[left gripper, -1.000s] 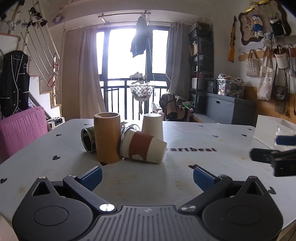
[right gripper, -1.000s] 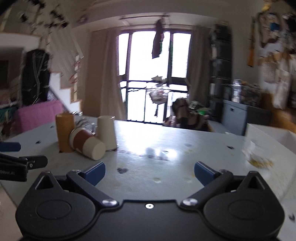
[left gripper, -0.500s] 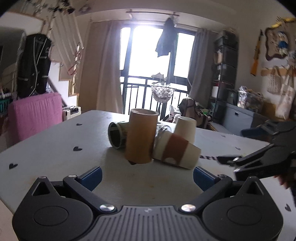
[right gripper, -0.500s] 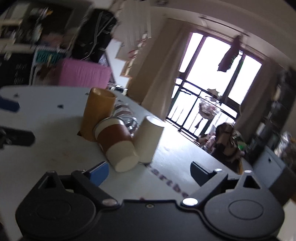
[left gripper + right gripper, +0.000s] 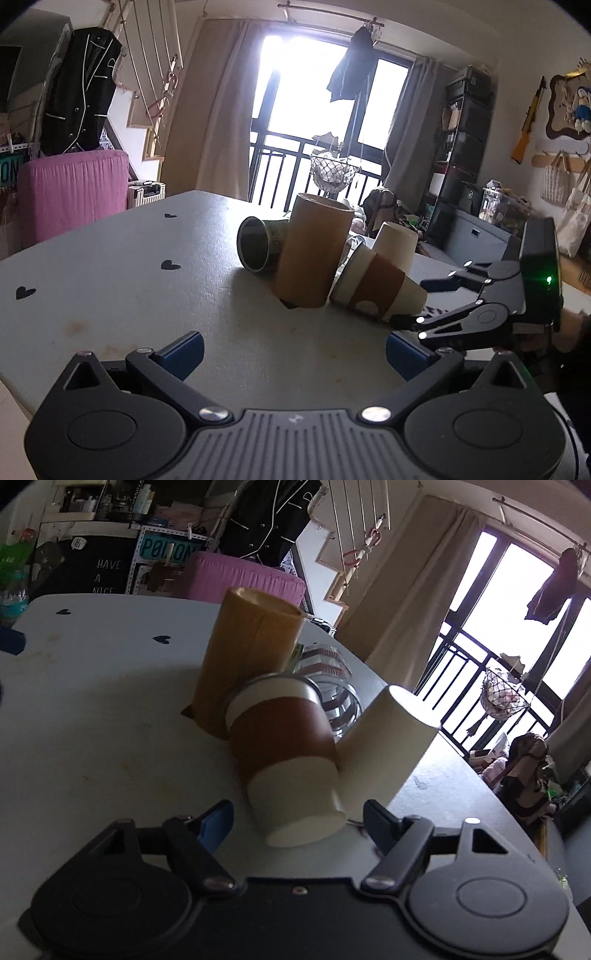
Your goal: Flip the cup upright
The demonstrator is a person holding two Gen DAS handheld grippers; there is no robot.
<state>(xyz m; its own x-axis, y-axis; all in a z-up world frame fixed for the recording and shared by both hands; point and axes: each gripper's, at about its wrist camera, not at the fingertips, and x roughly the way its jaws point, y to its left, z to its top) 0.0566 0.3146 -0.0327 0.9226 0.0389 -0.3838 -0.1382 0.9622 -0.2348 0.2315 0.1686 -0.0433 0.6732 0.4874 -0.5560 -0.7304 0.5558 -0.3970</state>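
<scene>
A white paper cup with a brown sleeve (image 5: 376,293) (image 5: 284,753) lies on its side on the grey table (image 5: 147,280), its base toward my right gripper. My right gripper (image 5: 299,819) (image 5: 410,301) is open, its fingers on either side of the cup's base, not closed on it. My left gripper (image 5: 295,350) is open and empty, near the table's front edge, apart from the cups. A tall brown tube cup (image 5: 314,254) (image 5: 247,661) stands against the lying cup's rim.
A plain cream cup (image 5: 397,245) (image 5: 384,749) stands upside down right behind the lying cup. A dark green cup (image 5: 260,249) lies on its side left of the tube. A clear striped glass (image 5: 332,690) lies between them.
My right gripper has moved in close to the lying sleeved cup, its fingers now beside the base. The left gripper has shifted left and turned slightly, still open.
</scene>
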